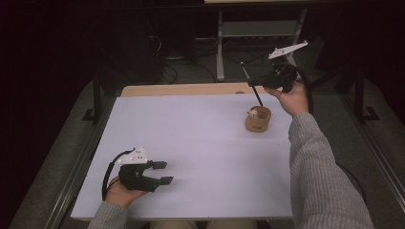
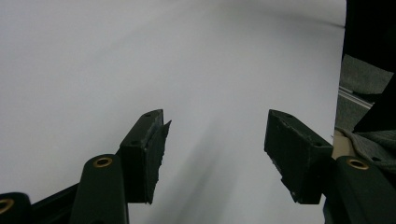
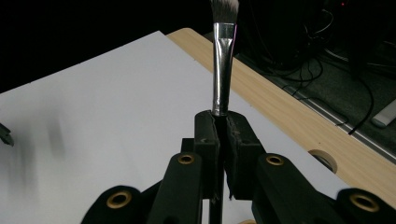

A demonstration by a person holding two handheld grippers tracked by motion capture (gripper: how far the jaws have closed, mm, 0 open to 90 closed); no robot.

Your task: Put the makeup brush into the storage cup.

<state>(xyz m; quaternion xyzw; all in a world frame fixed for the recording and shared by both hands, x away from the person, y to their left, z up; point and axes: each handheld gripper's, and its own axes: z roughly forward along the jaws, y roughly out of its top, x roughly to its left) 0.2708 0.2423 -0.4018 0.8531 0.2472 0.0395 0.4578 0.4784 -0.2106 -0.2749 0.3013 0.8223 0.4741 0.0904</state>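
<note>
My right gripper [image 1: 252, 84] is raised at the far right of the table, shut on a thin brush [image 1: 258, 97]. The brush slants, its lower end just above a small tan cup [image 1: 258, 123] with something pale inside. In the right gripper view the jaws [image 3: 222, 115] clamp the brush [image 3: 222, 56] below its silver ferrule, with the bristles pointing away. My left gripper [image 1: 167, 172] rests low at the near left of the white board, open. In the left gripper view nothing lies between the pads of the left gripper [image 2: 215, 122].
The white board [image 1: 191, 138] covers most of the table. A wooden strip [image 1: 181, 89] runs along the far edge. Beyond it the floor is dark, with cables and a metal frame leg [image 1: 220, 47]. A grey sleeve [image 1: 315, 167] reaches up the right side.
</note>
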